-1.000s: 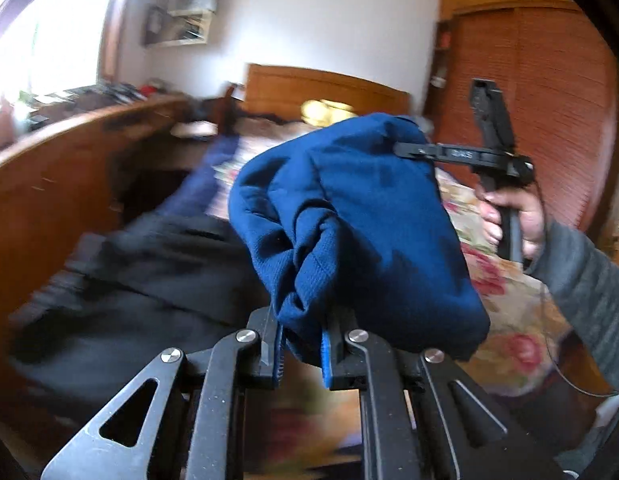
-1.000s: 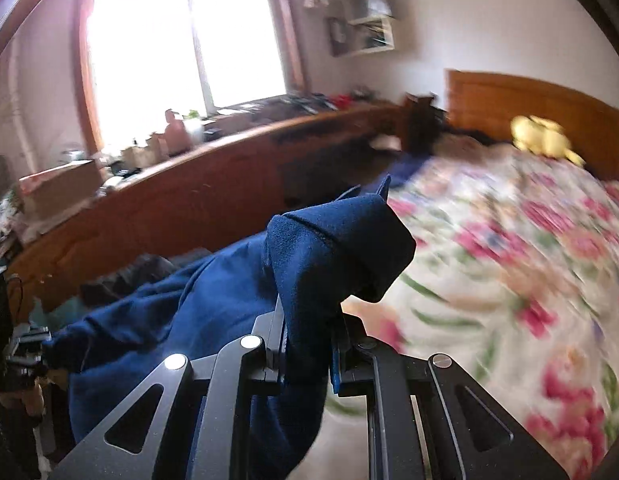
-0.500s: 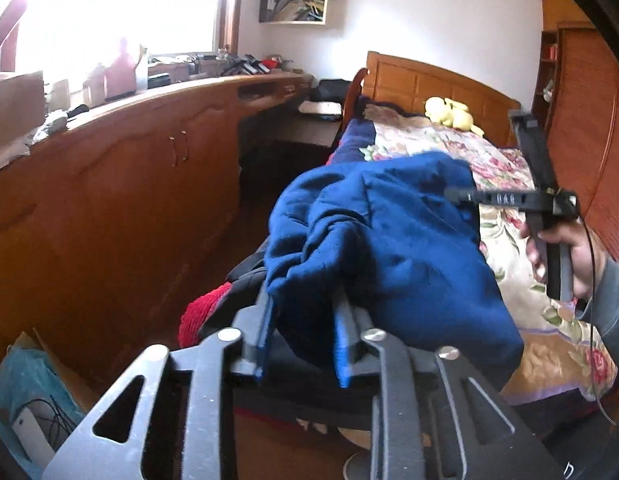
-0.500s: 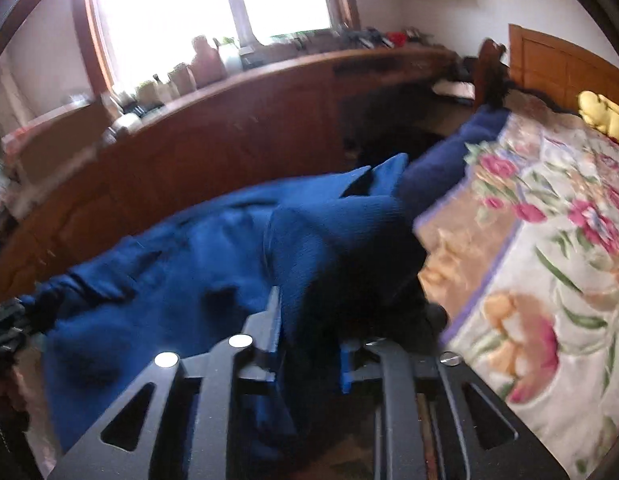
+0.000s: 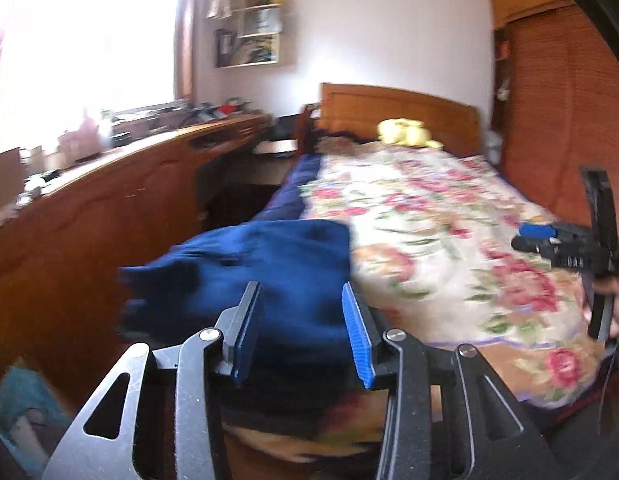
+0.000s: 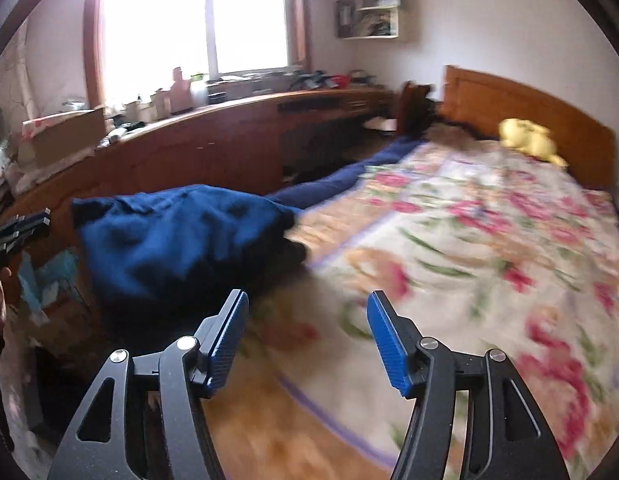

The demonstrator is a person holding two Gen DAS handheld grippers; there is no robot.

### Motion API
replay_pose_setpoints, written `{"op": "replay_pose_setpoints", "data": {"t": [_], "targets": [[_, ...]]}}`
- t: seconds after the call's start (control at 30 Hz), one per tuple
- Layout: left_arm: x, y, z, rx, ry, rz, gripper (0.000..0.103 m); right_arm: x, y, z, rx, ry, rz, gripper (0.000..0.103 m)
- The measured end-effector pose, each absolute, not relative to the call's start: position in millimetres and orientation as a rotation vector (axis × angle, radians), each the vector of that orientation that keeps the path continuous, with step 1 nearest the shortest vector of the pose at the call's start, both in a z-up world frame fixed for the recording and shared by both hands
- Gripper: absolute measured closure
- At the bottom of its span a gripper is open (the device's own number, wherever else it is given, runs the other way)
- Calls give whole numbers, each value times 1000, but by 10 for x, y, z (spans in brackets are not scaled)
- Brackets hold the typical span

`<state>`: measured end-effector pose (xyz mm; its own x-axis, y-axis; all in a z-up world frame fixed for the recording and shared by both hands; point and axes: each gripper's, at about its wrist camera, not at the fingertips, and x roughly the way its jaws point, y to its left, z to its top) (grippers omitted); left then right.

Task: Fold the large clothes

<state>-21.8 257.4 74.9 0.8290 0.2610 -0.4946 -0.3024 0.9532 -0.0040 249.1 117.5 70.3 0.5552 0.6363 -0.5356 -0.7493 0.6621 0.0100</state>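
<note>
A dark blue garment (image 5: 269, 272) lies bunched on the near left corner of the bed (image 5: 449, 240) and hangs partly over its edge. My left gripper (image 5: 301, 320) is just in front of the garment, its jaws opening. The cloth shows between the blue pads (image 5: 243, 336), but they do not press on it. In the right wrist view the garment (image 6: 177, 240) sits to the left of my right gripper (image 6: 309, 320). Its jaws are opening over the floral cover (image 6: 489, 240) with nothing between them. Each gripper shows in the other's view: the right gripper (image 5: 557, 244) and the left gripper (image 6: 17, 228).
A long wooden cabinet (image 5: 109, 216) with clutter on top runs along the left under a bright window. A wooden headboard (image 6: 529, 112) and a yellow soft toy (image 6: 525, 140) are at the far end. A wooden wardrobe (image 5: 561, 100) stands on the right, and a teal bag (image 5: 17, 396) lies on the floor.
Both grippers were shut on the blue garment and held it up. Both have now let go with jaws spread, and the garment has dropped onto the bed's left corner.
</note>
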Motion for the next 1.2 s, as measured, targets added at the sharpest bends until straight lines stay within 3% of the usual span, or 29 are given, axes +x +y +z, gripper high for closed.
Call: {"op": "replay_pose_setpoints", "data": {"t": [0.3, 0.63, 1.2], "targets": [[363, 1122, 505, -32, 505, 169, 61, 1659, -459, 712, -132, 445, 564, 39], [682, -39, 340, 22, 547, 16, 61, 947, -1142, 537, -51, 428, 402, 39], [655, -561, 184, 10, 577, -12, 61, 589, -1123, 284, 55, 391, 250, 39]]}}
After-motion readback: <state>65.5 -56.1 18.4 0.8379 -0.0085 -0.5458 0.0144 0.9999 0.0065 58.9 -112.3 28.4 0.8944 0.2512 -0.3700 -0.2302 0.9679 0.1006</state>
